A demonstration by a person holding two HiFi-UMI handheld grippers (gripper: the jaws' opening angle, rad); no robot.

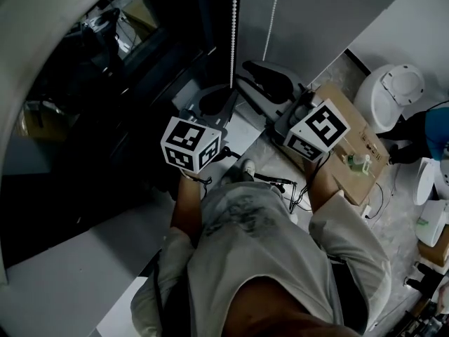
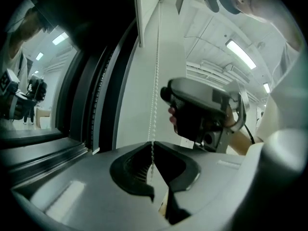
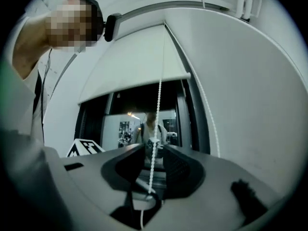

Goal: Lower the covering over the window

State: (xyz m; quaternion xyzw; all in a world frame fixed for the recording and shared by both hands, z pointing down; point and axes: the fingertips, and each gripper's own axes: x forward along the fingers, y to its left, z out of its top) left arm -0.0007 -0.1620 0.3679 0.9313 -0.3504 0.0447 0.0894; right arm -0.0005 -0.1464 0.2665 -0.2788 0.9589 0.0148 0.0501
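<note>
A white roller blind (image 3: 134, 66) hangs partway down over the dark window (image 3: 144, 107). Its bead chain (image 3: 157, 114) drops in front of the glass, and a second strand (image 3: 208, 105) runs along the white wall to the right. My left gripper (image 2: 153, 146) is shut on the bead chain (image 2: 155, 81), which rises straight out of the closed jaws. My right gripper (image 3: 154, 148) is open, with the chain passing loosely between its jaws and touching neither pad. In the head view the left gripper (image 1: 226, 95) sits under the chain (image 1: 233, 34), and the right gripper (image 1: 252, 69) is just beside it.
The dark window frame (image 2: 91, 105) stands to the left, with a pale sill (image 1: 70, 258) below it. On the floor at the right are a cardboard box (image 1: 354, 146) and a white round appliance (image 1: 393, 93). The person's torso fills the lower head view.
</note>
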